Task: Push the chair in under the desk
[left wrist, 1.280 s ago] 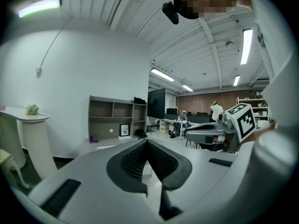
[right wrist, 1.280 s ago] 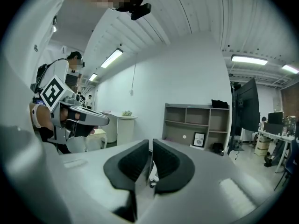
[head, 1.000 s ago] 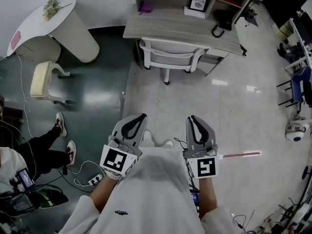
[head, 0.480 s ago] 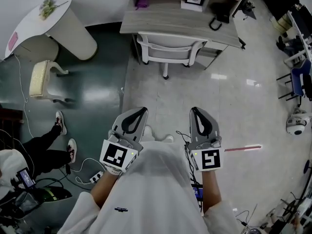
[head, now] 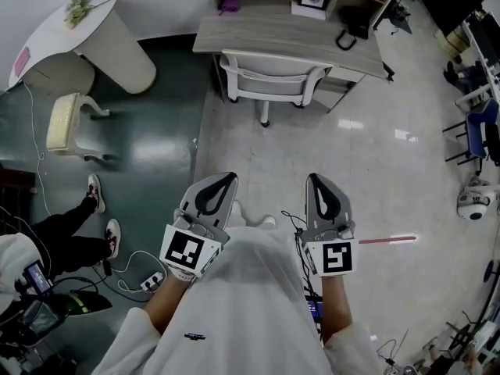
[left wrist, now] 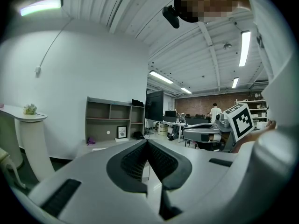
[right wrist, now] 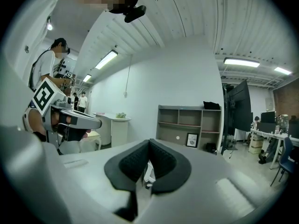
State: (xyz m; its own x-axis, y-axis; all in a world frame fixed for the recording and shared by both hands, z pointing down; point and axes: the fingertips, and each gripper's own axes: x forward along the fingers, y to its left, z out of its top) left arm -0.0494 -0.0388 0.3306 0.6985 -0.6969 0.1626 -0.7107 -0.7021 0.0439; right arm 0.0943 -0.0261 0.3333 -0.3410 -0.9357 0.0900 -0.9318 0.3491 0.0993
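You wear a white top | left gripper: grey shell, black pads, black-and-white marker cube | right gripper: alike

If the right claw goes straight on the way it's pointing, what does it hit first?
Probably the white chair, at its backrest; only bare floor lies between it and the right claw.

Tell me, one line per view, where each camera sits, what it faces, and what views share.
Head view: on the head, steeply down at chair and desk; forearms, left gripper, right gripper show.
Left gripper view: on that gripper, facing the shelf unit; its shut fingers.
Right gripper view: likewise, own shut fingers.
Shared: both gripper views see the shelf unit.
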